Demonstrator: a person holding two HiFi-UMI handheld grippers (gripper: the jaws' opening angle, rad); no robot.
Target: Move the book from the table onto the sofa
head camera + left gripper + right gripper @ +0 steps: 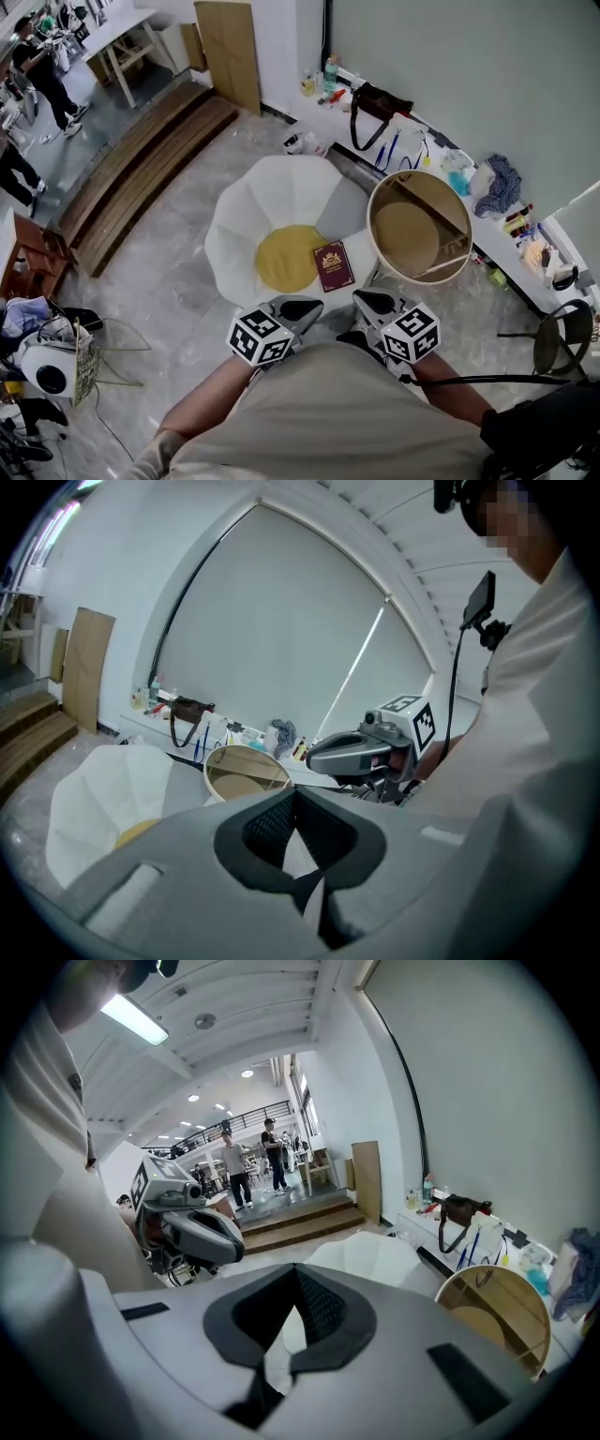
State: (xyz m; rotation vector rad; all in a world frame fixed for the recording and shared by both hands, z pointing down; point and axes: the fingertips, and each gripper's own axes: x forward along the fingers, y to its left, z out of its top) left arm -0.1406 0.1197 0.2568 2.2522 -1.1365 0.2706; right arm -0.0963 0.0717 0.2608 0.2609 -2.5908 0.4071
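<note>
Head view: book (334, 265) is lying flat on the white sofa (246, 211), against yellow cushion (289, 258), off the round worktop (405, 236); left tool (298, 307) & right tool (373, 302) are hovering by the body.

Left gripper view: left tool is sitting closed, nothing btwn jaws.

Right gripper view: right tool is likewise sitting closed, empty.

Book is looking thin, stiff-covered, prob. light; I'd be pinching a free edge.

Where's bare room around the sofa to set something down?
The round table top is bare. The yellow cushion is free left of the book. The wall ledge is crowded: bag, bottles, cloth.
</note>
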